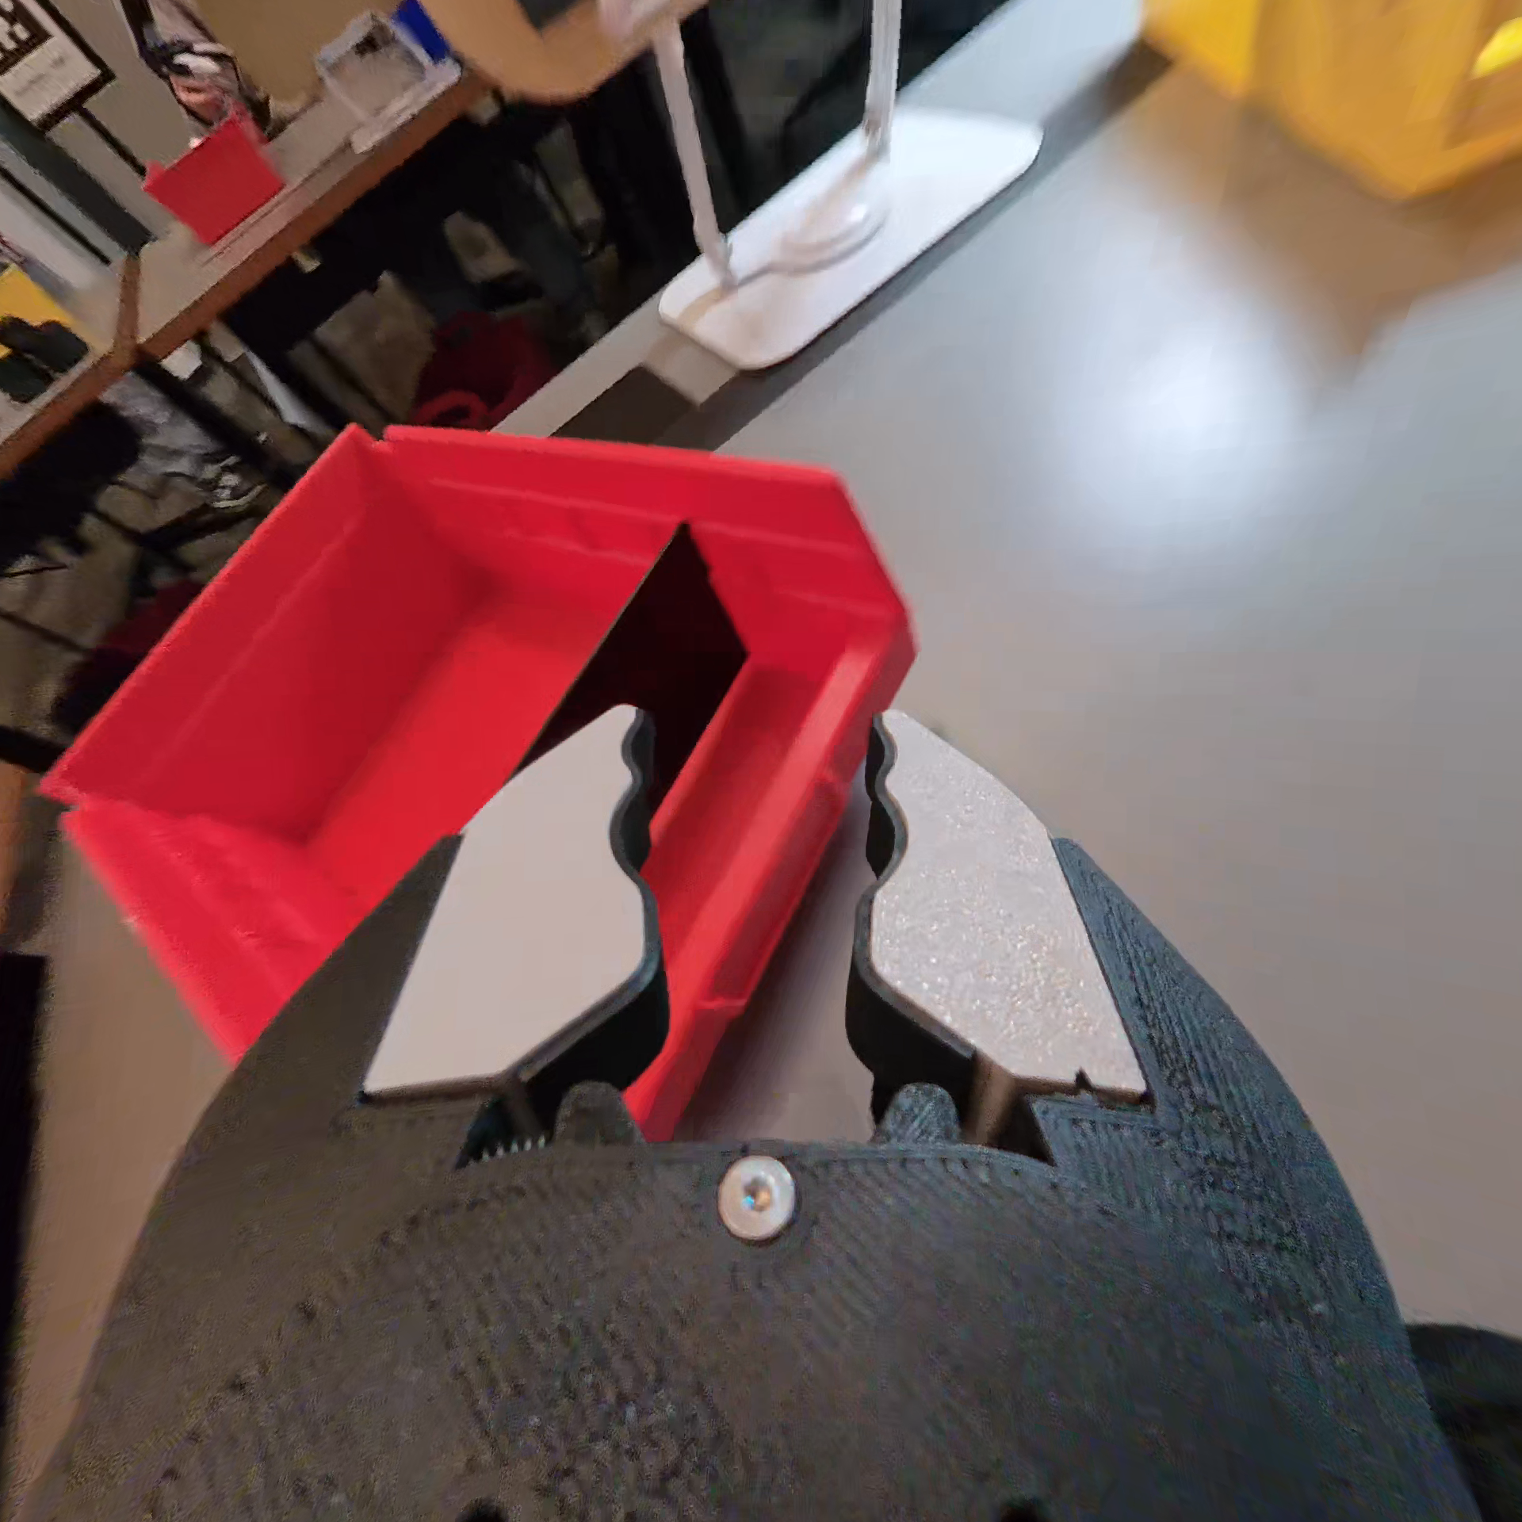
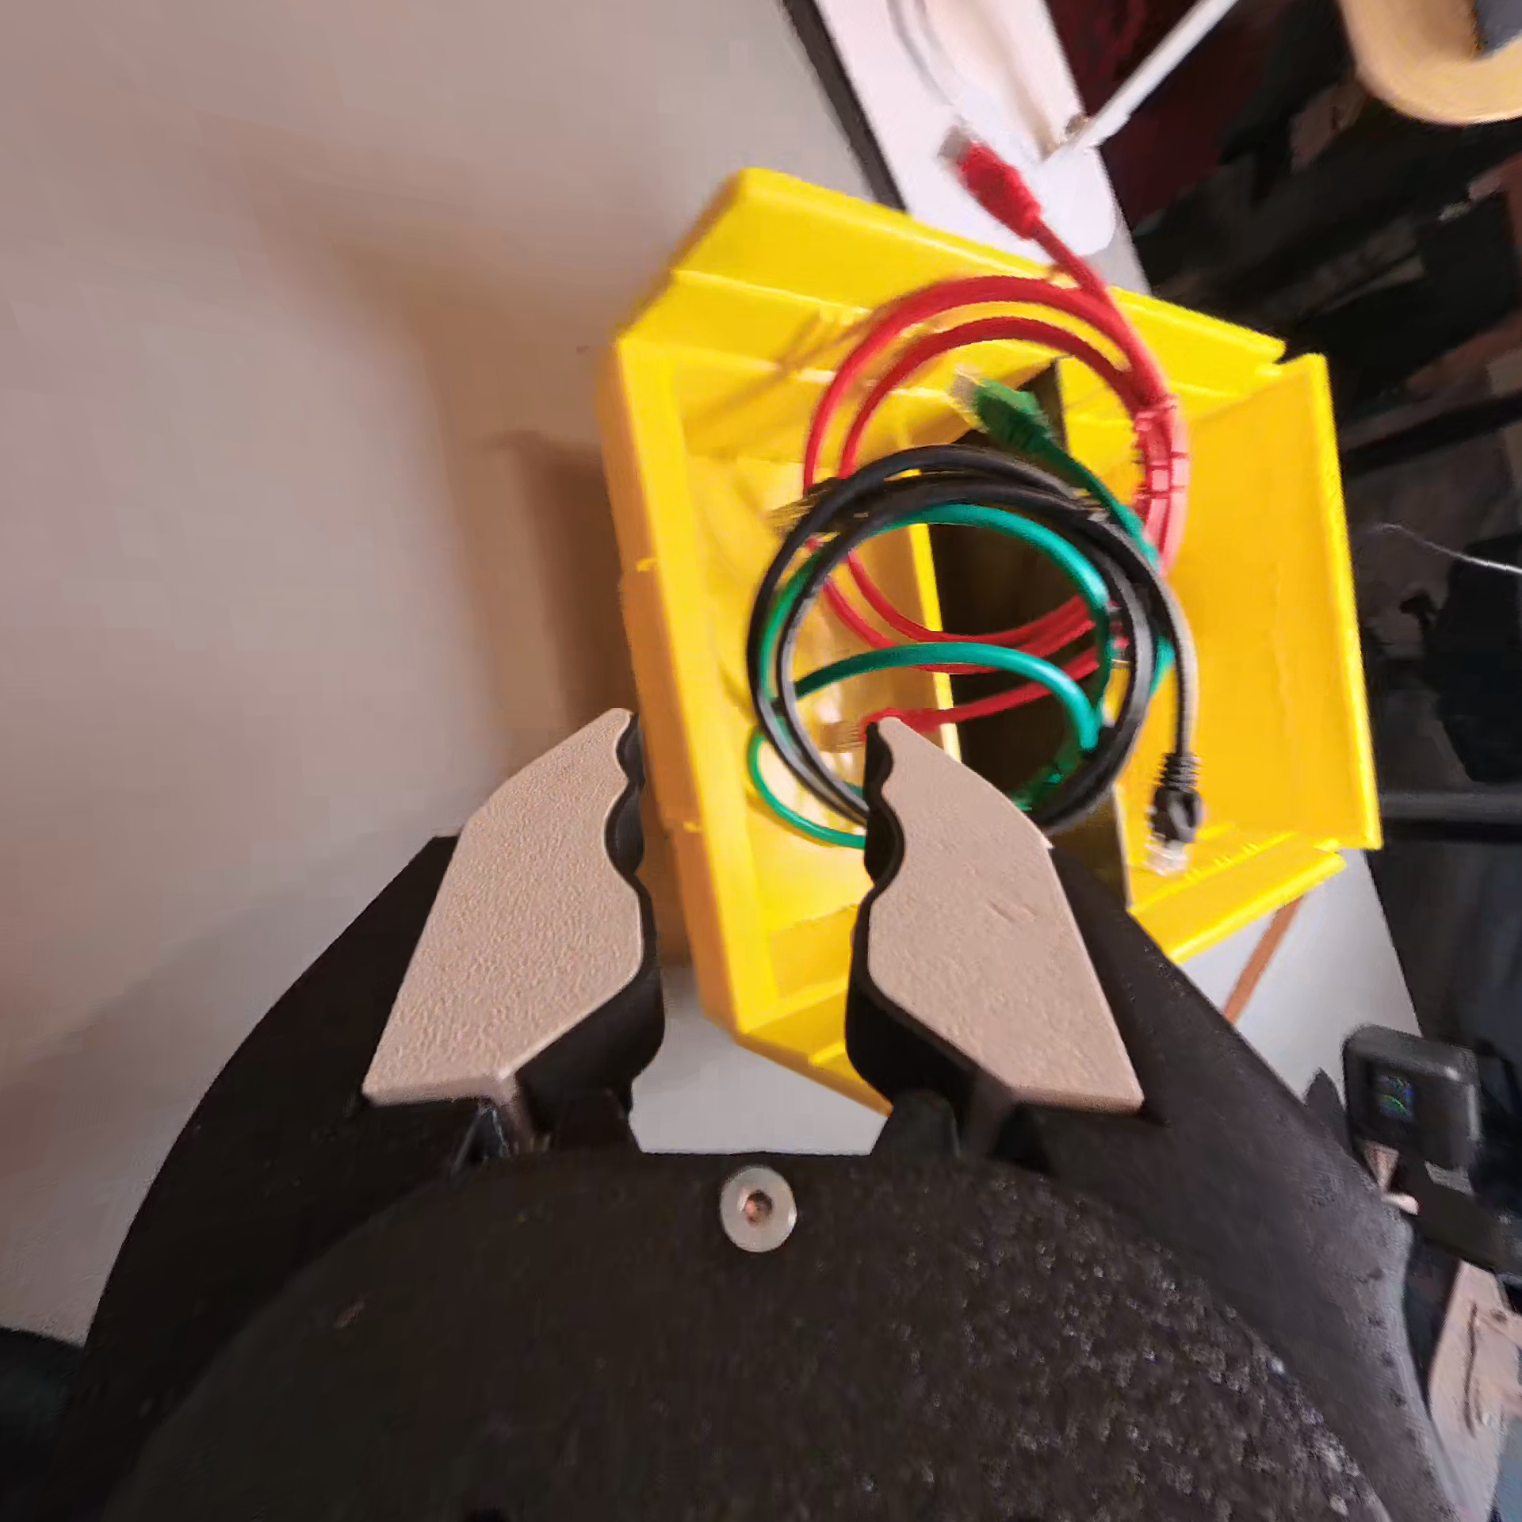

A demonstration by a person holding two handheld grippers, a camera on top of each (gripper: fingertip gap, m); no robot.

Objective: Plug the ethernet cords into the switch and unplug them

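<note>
Left wrist view: the left gripper [image 1: 753, 791], spread, straddles the empty red bin's [image 1: 247, 659] wall; no switch shows.

Right wrist view: the right gripper [image 2: 749, 791], spread, straddles the yellow bin's [image 2: 1268, 576] wall; coiled ethernet cords [image 2: 972, 576] lie at one o'clock. Likely step: fetching a cord, which calls for pinching a plug.

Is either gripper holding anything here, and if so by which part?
Neither grips anything: the left gripper straddles the red bin's side wall, the right gripper the yellow bin's, both open.

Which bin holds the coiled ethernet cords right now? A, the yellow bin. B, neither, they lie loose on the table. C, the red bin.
A: the red, green and black ethernet cords sit coiled in the yellow bin, while the red bin holds no cords.
</note>
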